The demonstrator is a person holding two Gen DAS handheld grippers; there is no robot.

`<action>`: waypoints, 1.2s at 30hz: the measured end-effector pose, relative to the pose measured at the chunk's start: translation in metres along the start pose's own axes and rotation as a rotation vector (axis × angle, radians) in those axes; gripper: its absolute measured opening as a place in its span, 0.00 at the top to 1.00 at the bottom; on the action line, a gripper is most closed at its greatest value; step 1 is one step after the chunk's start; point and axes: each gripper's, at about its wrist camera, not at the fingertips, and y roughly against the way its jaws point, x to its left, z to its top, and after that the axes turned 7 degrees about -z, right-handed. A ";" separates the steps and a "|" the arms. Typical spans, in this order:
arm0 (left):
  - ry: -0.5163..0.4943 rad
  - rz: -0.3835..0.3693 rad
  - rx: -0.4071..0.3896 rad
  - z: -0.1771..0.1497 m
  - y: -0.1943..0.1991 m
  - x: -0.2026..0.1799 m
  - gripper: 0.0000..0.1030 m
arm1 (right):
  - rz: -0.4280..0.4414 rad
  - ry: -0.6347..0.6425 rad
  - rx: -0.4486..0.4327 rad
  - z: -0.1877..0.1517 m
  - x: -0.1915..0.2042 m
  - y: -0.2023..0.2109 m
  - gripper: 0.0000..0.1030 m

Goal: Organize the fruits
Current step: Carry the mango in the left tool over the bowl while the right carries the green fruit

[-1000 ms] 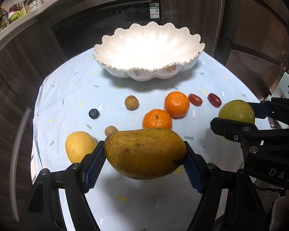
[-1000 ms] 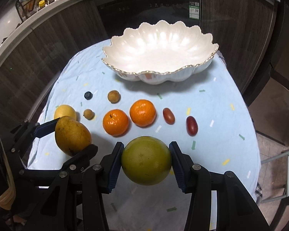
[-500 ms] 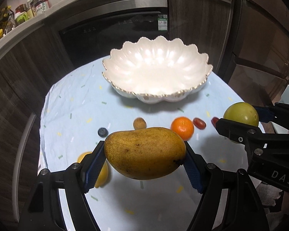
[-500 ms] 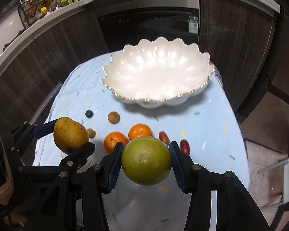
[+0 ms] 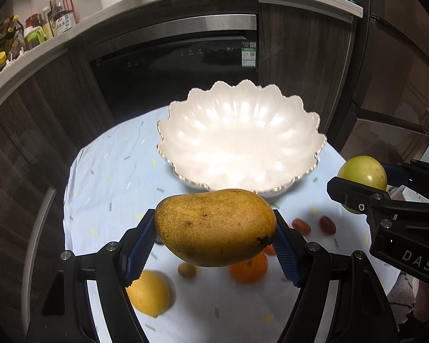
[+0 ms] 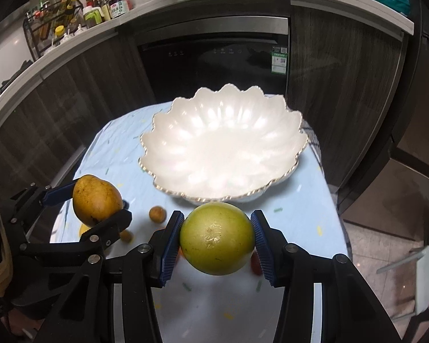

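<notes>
Right gripper (image 6: pixel 217 238) jaws clamp a green citrus (image 6: pixel 217 238) in front of the white scalloped bowl (image 6: pixel 168 184)

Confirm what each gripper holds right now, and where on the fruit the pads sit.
Left gripper is shut on the mango, pads on its two long ends. Right gripper is shut on the round green fruit, pads on opposite sides at its widest.

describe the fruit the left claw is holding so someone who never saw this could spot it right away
Start at the big white scalloped bowl on the pale blue tablecloth. In front of its near rim, lifted off the cloth, the left claw grips a mango end to end. It is the only long, kidney-shaped fruit, yellow-brown with dark freckles; the right claw's fruit is round and green.
</notes>
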 end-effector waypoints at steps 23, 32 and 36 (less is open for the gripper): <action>0.038 0.033 -0.055 0.070 -0.054 0.019 0.26 | -0.095 -0.021 -0.085 0.066 -0.032 -0.049 0.52; 0.069 0.042 -0.055 0.082 -0.075 0.031 0.26 | -0.112 -0.024 -0.077 0.078 -0.035 -0.072 0.52; 0.073 0.045 -0.051 0.085 -0.084 0.035 0.26 | -0.116 -0.035 -0.062 0.080 -0.037 -0.083 0.52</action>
